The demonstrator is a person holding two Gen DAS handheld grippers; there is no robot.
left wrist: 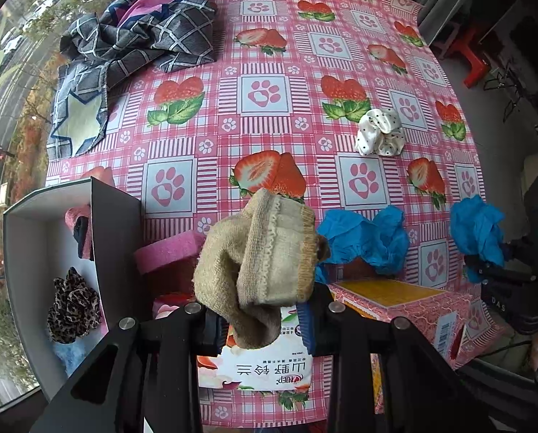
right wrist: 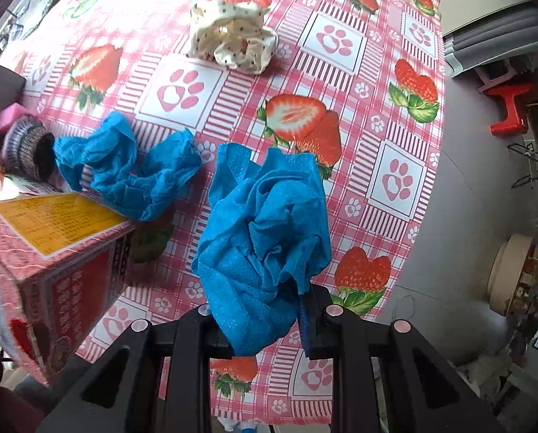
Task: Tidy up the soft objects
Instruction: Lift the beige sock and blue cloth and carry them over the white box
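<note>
Beige sock above tissue pack, pink sponge beside

Beige sock between fingers (above tablecloth)

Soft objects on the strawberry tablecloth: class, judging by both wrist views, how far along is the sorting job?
Partly done. A leopard-print scrunchie and a pink item already lie in the white box. In hand: the left gripper is shut on a beige sock, the right gripper on a blue cloth. Left: another blue cloth, the polka-dot scrunchie and the plaid fabric.
</note>
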